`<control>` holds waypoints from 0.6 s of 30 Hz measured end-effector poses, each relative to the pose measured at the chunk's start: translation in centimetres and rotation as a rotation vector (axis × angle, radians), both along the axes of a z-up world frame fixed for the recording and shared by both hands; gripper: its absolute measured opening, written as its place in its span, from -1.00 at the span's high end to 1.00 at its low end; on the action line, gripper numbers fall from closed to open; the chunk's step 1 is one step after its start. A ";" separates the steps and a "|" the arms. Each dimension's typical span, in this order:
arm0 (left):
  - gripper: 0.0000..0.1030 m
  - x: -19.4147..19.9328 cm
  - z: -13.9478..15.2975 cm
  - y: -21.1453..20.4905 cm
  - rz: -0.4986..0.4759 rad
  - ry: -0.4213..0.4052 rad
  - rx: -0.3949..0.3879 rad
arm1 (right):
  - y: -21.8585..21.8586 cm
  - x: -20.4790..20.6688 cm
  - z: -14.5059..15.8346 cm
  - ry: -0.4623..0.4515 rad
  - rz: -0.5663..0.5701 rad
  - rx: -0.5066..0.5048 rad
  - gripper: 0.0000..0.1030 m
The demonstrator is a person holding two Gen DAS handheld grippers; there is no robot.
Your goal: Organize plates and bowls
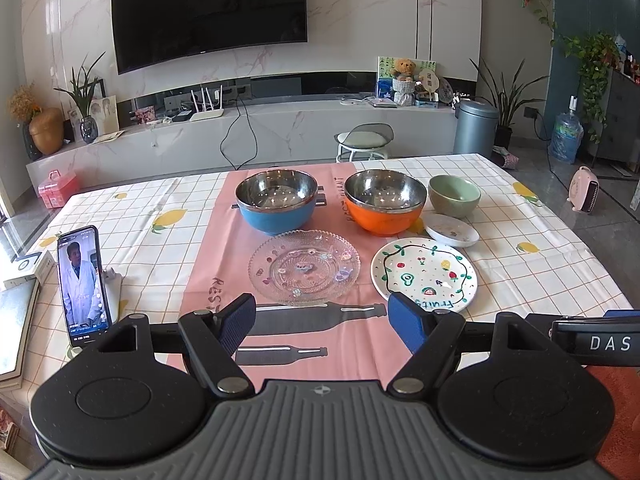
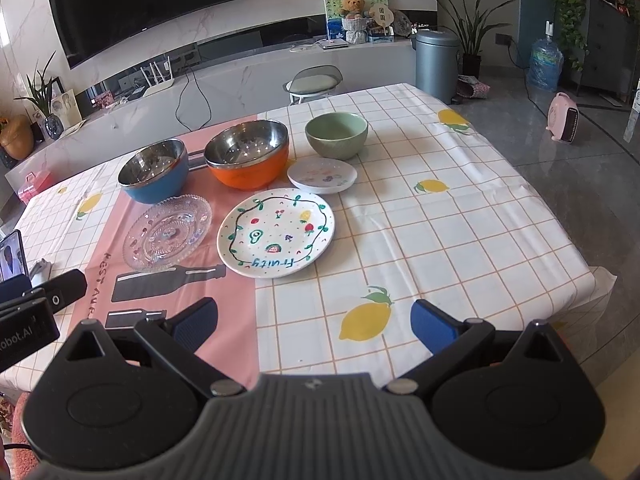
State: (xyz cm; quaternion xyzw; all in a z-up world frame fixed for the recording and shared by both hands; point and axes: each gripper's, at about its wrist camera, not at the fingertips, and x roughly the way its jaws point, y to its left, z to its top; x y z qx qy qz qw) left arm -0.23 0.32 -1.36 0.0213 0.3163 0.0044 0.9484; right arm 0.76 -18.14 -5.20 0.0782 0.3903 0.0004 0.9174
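On the worktop, under a lemon-print checked cloth and a pink runner, six dishes are sitting in two loose rows, all untouched. At the back a blue steel-lined bowl, an orange steel-lined bowl and a green ceramic bowl are standing side by side; nearer, a clear pressed-glass plate, a white fruit-painted plate and a small white saucer are lying flat, the saucer just beside the green bowl.

The left gripper and the right gripper are both hovering over the near edge with their jaws spread wide and holding nothing.

The steel-lined bowls are probably light, stiff and forgiving, best pinched across the rim wall. The green bowl is likely heavier and chippable, with glaze that may slip against the pads. The glass plate looks the most fragile and slick; its scalloped edge is offering the only purchase, and lying flat it will need a low pinch at the rim. The painted plate is wanting the same edge grip.
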 end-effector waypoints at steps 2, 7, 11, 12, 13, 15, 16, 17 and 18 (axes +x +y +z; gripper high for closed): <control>-0.72 0.0 0.0 0.0 0.000 0.000 -0.001 | 0.0 0.0 -0.1 0.004 0.001 0.000 -0.95; -0.72 -0.1 -0.1 0.1 0.004 0.003 -0.004 | 0.2 0.0 -0.1 0.007 0.005 -0.003 -0.95; -0.72 -0.1 -0.1 0.1 0.003 0.003 -0.005 | 0.2 0.0 -0.1 0.009 0.008 -0.003 -0.95; -0.72 -0.2 -0.1 0.0 0.003 0.003 -0.006 | 0.3 0.0 -0.1 0.010 0.009 -0.002 -0.95; -0.72 -0.2 -0.1 0.0 0.004 0.003 -0.005 | 0.3 0.0 -0.2 0.011 0.009 -0.002 -0.95; -0.72 -0.1 -0.1 0.1 0.003 0.003 -0.005 | 0.3 0.0 -0.2 0.014 0.010 -0.001 -0.95; -0.72 -0.1 -0.1 0.1 0.004 0.004 -0.005 | 0.3 0.0 -0.2 0.015 0.011 -0.001 -0.95; -0.72 -0.2 -0.1 0.1 0.003 0.005 -0.006 | 0.3 0.0 -0.2 0.016 0.011 -0.001 -0.95; -0.71 -0.2 -0.2 0.0 0.003 0.007 -0.008 | 0.3 0.0 -0.2 0.016 0.012 -0.002 -0.95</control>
